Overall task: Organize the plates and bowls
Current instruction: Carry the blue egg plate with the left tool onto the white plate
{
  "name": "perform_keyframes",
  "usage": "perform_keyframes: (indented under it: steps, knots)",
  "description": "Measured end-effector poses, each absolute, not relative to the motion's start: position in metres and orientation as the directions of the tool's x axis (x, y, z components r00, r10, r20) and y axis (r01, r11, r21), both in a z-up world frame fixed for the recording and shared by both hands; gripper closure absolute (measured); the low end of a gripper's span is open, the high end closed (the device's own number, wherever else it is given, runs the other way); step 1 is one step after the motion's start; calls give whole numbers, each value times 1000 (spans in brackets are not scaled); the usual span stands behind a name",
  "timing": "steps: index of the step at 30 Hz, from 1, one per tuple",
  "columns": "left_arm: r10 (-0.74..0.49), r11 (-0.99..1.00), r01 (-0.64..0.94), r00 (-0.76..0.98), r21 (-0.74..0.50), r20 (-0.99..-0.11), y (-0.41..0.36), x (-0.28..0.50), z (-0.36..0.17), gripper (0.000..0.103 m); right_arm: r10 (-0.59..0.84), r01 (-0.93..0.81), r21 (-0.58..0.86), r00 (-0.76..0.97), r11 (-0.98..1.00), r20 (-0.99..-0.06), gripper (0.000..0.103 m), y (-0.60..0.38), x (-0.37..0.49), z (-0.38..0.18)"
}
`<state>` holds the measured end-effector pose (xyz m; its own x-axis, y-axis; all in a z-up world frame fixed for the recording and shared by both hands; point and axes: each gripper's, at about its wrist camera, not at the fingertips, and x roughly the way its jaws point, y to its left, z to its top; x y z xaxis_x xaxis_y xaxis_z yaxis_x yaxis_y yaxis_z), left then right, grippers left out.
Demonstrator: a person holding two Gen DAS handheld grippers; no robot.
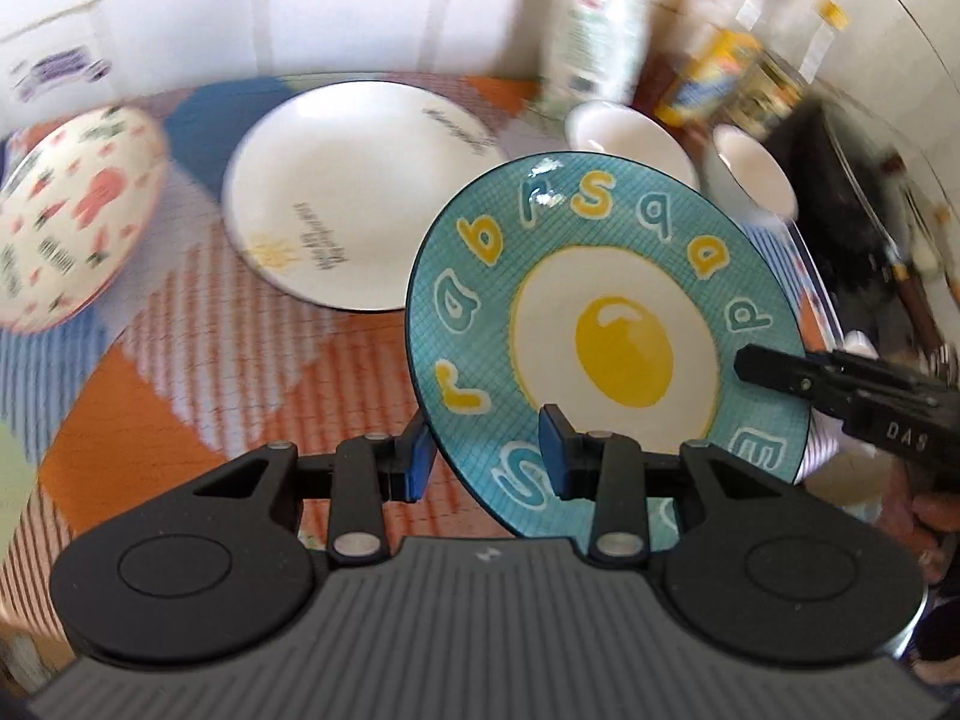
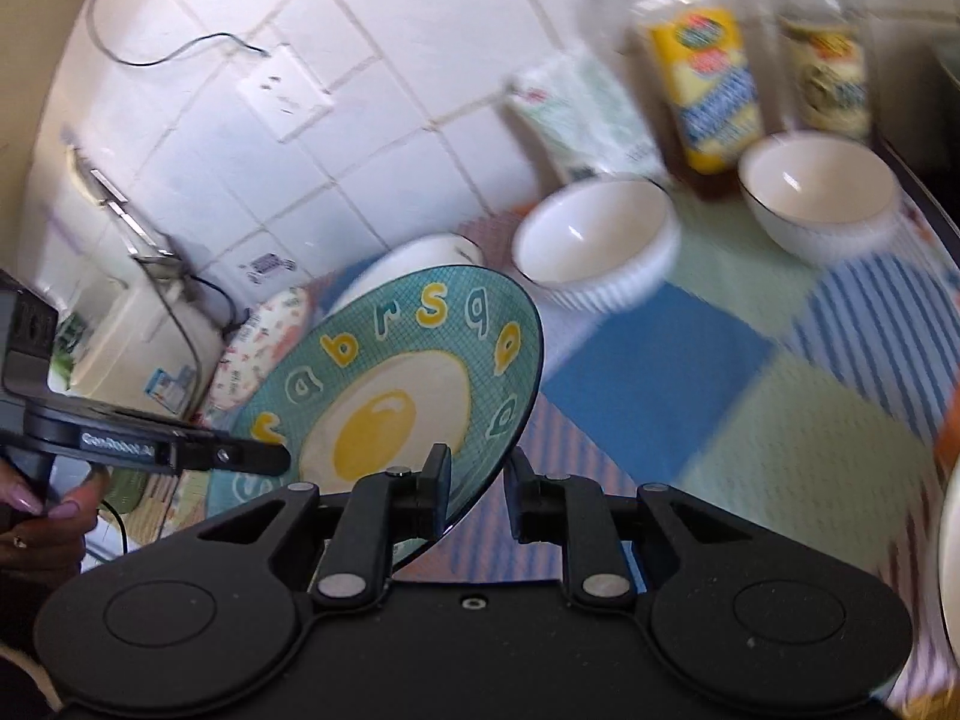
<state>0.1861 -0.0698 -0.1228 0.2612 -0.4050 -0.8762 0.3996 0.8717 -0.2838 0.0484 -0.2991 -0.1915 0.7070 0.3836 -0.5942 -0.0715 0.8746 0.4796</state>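
Both my feeds are smeared w/ motion blur, so the far clutter is hard to read. The teal egg plate (image 1: pixel 606 330) hangs tilted above the checked cloth (image 1: pixel 198 396), its near rim hidden behind my left gripper (image 1: pixel 489 456). That gripper's blue pads sit on either side of the rim, pinching it. My right gripper (image 2: pixel 477 489) straddles the plate's right edge; its jaws look slightly parted, so I can't tell if they bite.

Count on the bench: 1 big white plate (image 1: pixel 360 198), 1 floral dish (image 1: pixel 72 216) cut off at far left, 2 white bowls (image 2: pixel 594 240) (image 2: pixel 819 201). Behind them approx 3 packets/bottles, labels unreadable: a pale carton (image 2: pixel 576 114), a yellow pack (image 2: pixel 714 84), prob a jar (image 2: pixel 831 78).
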Motion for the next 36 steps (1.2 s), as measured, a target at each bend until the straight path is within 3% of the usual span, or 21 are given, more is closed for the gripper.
perform_keyframes:
  steps: [6,11,15,19,30,36]
  knots:
    - [-348,917,309,302,-254,-888,-45,203,-123,68,485,-167,532,687,830,-542,80,-286,91,-191]
    - [-326,935,253,339,-248,-883,-30,231,-133,68,510,-224,500,652,836,-561,80,-268,130,-196]
    - [-236,957,254,394,-142,-888,-40,258,-143,68,549,-237,529,609,815,-572,79,-266,163,-214]
    - [-209,965,232,397,-123,-894,-45,284,-156,68,569,-186,594,600,783,-563,79,-272,191,-236]
    - [-221,971,156,301,-181,-928,-41,316,-188,68,517,-147,536,557,831,-650,78,-258,213,-247]
    - [-224,972,132,277,-194,-934,-43,324,-198,67,379,-158,349,515,924,-769,77,-236,216,-230]
